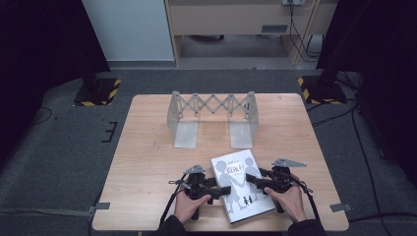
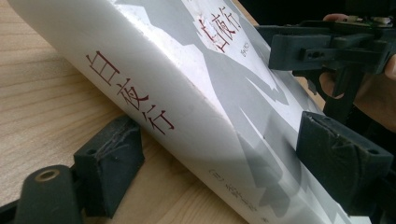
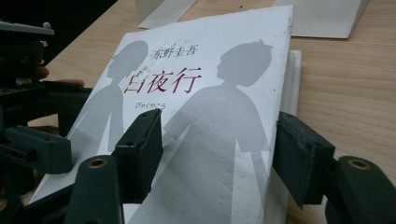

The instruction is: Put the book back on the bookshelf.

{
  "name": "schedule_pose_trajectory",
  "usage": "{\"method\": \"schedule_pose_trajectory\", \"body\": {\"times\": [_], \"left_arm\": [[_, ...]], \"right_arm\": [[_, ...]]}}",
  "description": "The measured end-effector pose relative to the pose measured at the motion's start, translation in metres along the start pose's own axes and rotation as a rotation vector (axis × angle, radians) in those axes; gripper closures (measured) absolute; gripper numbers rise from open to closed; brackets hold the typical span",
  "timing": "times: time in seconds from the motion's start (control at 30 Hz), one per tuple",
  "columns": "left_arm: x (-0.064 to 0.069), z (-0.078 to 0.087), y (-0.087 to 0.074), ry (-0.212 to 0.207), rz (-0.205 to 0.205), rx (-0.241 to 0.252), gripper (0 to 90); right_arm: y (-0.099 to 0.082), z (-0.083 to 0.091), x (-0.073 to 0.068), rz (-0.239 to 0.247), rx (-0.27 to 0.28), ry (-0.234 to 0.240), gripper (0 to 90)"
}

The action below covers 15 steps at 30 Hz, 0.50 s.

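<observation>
A white book with grey silhouettes and red characters lies near the table's front edge. My left gripper reaches in from the book's left. In the left gripper view its jaws straddle the spine. One pad rests on the wood beside the spine and the other hovers over the cover. My right gripper comes from the right. Its jaws straddle the page edge, one pad over the cover and one outside the pages. Both are open.
A grey scissor-type book rack stands at the far middle of the wooden table. Two stands with yellow-black bases stand on the floor behind the table. Cables run along the right floor.
</observation>
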<state>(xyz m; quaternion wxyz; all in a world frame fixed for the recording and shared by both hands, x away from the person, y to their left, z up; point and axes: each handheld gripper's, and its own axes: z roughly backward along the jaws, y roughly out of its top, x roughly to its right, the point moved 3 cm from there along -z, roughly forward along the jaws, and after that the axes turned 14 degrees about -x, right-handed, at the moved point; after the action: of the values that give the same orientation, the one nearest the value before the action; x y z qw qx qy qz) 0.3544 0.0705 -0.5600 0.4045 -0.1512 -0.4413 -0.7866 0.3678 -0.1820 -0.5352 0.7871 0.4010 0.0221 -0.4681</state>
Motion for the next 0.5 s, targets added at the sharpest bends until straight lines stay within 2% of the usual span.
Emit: {"method": "schedule_pose_trajectory", "body": {"times": [0.1,0.13,0.17,0.2,0.33,0.37,0.5], "left_arm": [[-0.001,0.001,0.000,-0.011,0.004,0.003,14.5],[-0.002,0.001,0.000,-0.022,0.013,0.006,14.5],[-0.002,0.001,0.000,-0.022,0.013,0.006,14.4],[-0.003,0.002,-0.001,-0.038,0.025,0.014,14.3],[-0.005,0.003,-0.001,-0.053,0.047,0.031,14.4],[-0.006,0.003,-0.001,-0.055,0.060,0.039,14.9],[-0.007,0.003,-0.001,-0.056,0.065,0.043,15.7]], "right_arm": [[0.000,-0.001,-0.001,-0.011,0.000,0.008,38.4],[0.000,-0.001,-0.004,-0.012,0.005,0.022,42.9],[0.000,-0.001,-0.004,-0.012,0.005,0.022,42.9],[0.001,-0.001,-0.007,-0.003,0.014,0.041,45.6],[0.003,-0.008,-0.015,0.004,0.009,0.078,45.7],[0.004,-0.009,-0.015,0.004,0.006,0.079,45.7],[0.003,-0.010,-0.011,-0.008,0.006,0.094,45.6]]}}
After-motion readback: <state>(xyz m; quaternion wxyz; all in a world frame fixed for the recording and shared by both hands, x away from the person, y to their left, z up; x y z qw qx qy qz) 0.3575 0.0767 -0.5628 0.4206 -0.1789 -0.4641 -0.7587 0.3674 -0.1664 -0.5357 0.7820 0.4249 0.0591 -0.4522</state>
